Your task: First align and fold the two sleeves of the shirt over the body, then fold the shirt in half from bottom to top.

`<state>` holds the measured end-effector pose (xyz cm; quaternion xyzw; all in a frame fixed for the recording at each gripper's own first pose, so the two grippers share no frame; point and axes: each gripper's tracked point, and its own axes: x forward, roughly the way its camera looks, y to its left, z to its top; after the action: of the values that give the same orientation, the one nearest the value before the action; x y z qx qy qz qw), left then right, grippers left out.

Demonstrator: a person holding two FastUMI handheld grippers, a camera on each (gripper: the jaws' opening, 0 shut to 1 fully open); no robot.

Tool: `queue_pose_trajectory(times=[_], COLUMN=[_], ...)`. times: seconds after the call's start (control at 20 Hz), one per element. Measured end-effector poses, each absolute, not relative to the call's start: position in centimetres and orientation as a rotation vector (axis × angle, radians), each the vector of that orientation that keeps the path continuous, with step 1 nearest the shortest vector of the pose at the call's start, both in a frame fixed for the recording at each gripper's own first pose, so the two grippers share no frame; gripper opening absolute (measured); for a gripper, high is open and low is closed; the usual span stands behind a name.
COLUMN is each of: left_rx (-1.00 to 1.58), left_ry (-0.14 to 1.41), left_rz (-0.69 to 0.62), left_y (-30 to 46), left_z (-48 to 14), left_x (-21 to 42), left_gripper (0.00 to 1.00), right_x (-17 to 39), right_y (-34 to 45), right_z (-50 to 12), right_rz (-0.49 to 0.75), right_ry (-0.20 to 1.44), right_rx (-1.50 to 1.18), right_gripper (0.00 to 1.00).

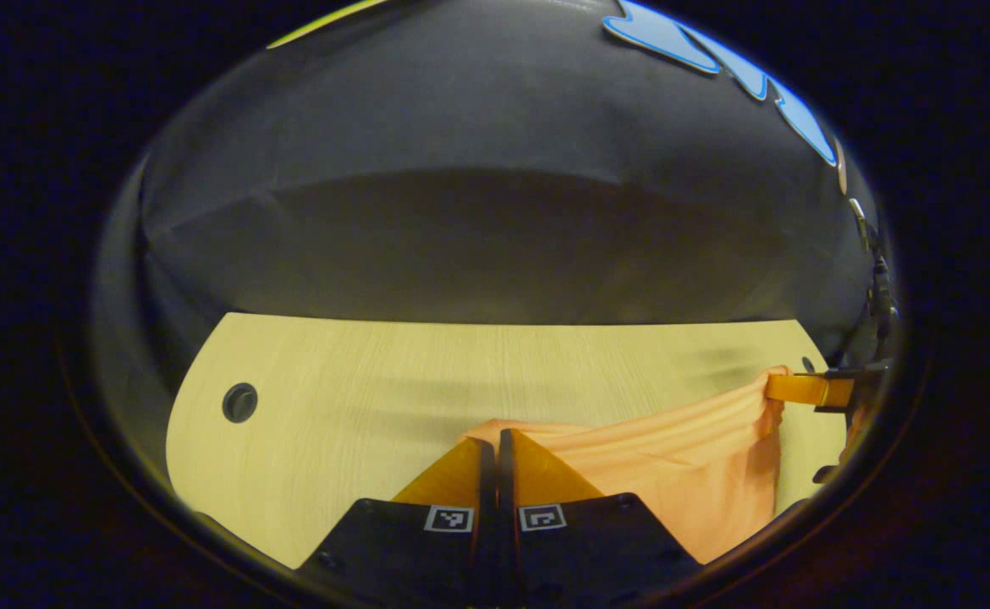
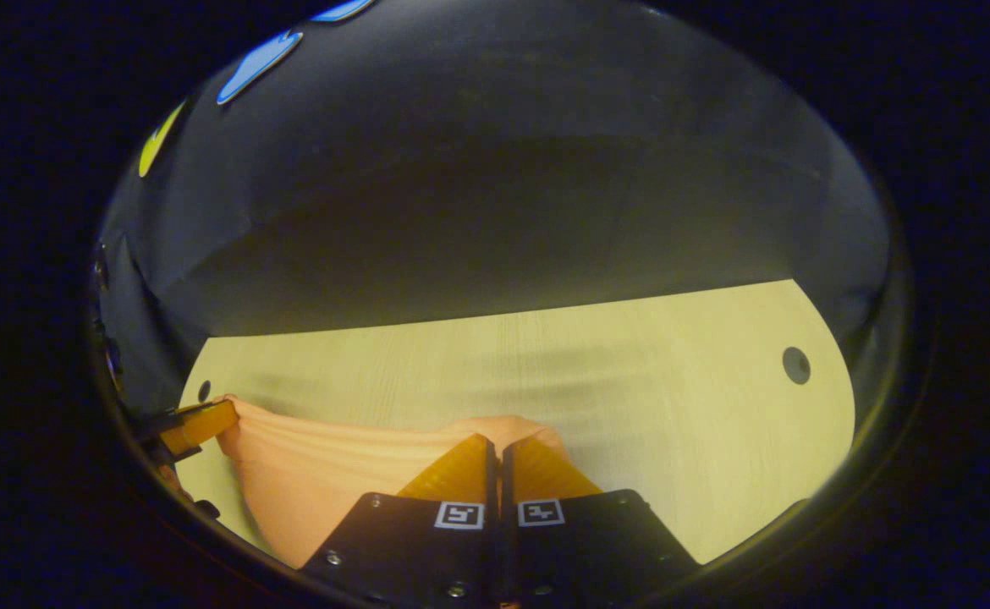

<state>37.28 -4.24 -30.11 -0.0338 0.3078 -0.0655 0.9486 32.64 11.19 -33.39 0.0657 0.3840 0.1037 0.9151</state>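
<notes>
A peach-orange shirt (image 1: 673, 469) hangs stretched between the two grippers above the pale wooden table (image 1: 360, 397). In the left gripper view my left gripper (image 1: 495, 440) is shut on one corner of the shirt's edge, and the right gripper (image 1: 787, 389) pinches the other corner at the far right. In the right gripper view my right gripper (image 2: 497, 444) is shut on the shirt (image 2: 326, 482), whose edge sags leftward to the left gripper (image 2: 228, 414) at the left rim. The cloth drapes down below both grips; its lower part is hidden.
The table (image 2: 630, 397) has a round cable hole near each end (image 1: 239, 403) (image 2: 796, 364). The black booth wall (image 1: 478, 237) rises right behind the table's far edge.
</notes>
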Motion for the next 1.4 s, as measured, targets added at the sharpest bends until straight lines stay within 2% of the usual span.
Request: queue_pose_trajectory(times=[0.25, 0.45, 0.75, 0.85, 0.9, 1.0, 1.1, 1.15, 1.2, 1.25, 1.35, 1.4], left_rx=[-0.104, -0.113, -0.120, -0.137, -0.131, -0.125, -0.129, -0.123, -0.117, -0.115, -0.112, -0.110], left_ry=[0.630, 0.658, 0.661, 0.673, 0.675, 0.633, 0.606, 0.607, 0.606, 0.606, 0.604, 0.599], left_rz=[-0.120, -0.096, -0.098, -0.109, -0.103, -0.102, -0.099, -0.092, -0.091, -0.093, -0.098, -0.100], left_y=[-4.9, -4.1, -4.3, -4.7, -4.9, -4.7, -4.1, -3.9, -3.9, -4.1, -4.4, -4.3], left_z=[-32.3, -34.3, -34.1, -34.0, -33.7, -32.1, -30.4, -29.6, -28.6, -27.7, -25.8, -24.5], left_x=[38.1, 38.1, 37.7, 37.3, 36.9, 36.2, 35.3, 34.9, 34.2, 33.4, 31.8, 30.6], left_gripper=[0.05, 0.06, 0.07, 0.11, 0.29, 0.46, 0.70, 0.71, 0.66, 0.71, 0.71, 0.76], right_x=[33.3, 33.4, 33.2, 32.9, 32.5, 32.1, 31.7, 31.5, 31.0, 30.8, 29.7, 28.9], right_y=[11.8, 11.9, 12.0, 11.8, 11.9, 11.4, 10.7, 10.5, 10.4, 10.2, 9.6, 9.5], right_z=[-36.9, -37.1, -37.3, -37.5, -37.0, -36.5, -34.8, -33.9, -32.8, -31.7, -29.1, -27.7], right_rz=[0.240, 0.250, 0.253, 0.246, 0.243, 0.233, 0.216, 0.211, 0.209, 0.210, 0.215, 0.216], right_ry=[0.815, 0.799, 0.796, 0.800, 0.801, 0.788, 0.762, 0.754, 0.746, 0.742, 0.731, 0.720], right_rx=[0.079, 0.047, 0.045, 0.037, 0.037, 0.039, 0.040, 0.045, 0.053, 0.059, 0.059, 0.056], right_gripper=[0.00, 0.00, 0.01, 0.06, 0.22, 0.56, 0.56, 0.60, 0.56, 0.56, 0.56, 0.56])
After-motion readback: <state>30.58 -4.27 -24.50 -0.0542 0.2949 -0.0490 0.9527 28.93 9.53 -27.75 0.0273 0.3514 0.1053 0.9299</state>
